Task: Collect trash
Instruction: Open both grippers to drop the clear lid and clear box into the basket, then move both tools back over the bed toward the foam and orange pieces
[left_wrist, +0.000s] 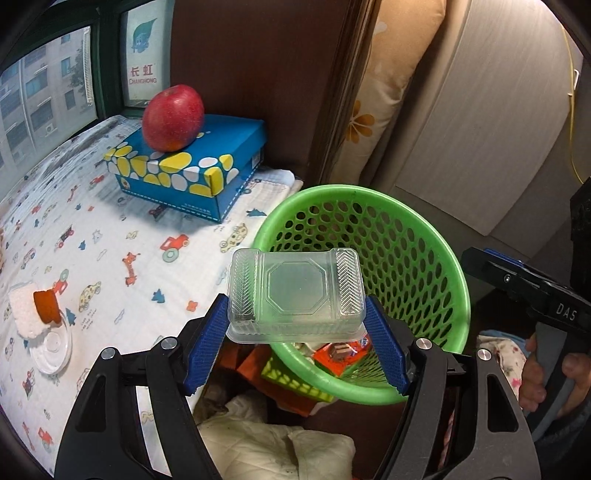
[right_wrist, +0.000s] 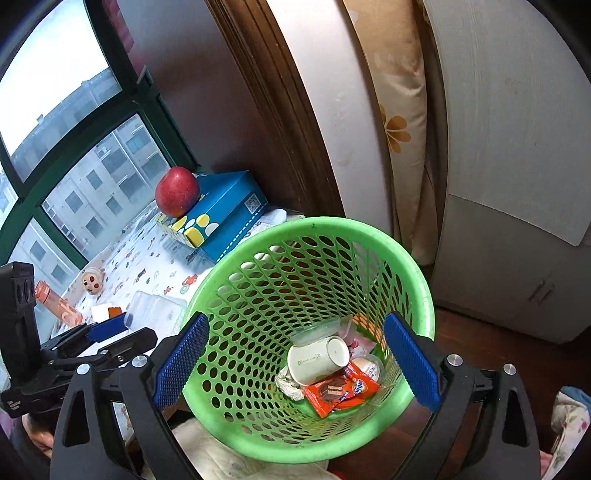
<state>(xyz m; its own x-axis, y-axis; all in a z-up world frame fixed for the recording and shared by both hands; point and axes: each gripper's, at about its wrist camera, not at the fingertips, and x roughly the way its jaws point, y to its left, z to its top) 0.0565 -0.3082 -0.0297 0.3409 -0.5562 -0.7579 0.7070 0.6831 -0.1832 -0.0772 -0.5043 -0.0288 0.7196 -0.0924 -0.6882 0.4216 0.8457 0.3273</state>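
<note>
Left gripper (left_wrist: 297, 325) clamped on clear plastic box (left_wrist: 295, 293), blue pads against both short ends, held over near rim of green basket (left_wrist: 424, 236). Right gripper (right_wrist: 295, 363) wide open, nothing between pads, poised above basket (right_wrist: 402, 266) holding paper cup (right_wrist: 317, 360) and orange wrapper (right_wrist: 341, 391). Apple (left_wrist: 173, 117) atop blue box (left_wrist: 207, 166) on printed cloth (left_wrist: 110, 229).

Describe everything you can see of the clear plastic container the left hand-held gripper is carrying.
The clear plastic container is a shallow rectangular tray of thin transparent plastic, empty, with an octagon embossed on its base and ribbed end panels. It is tilted base toward the camera, clamped at both ends by the left hand-held gripper, in front of the green basket.
</note>
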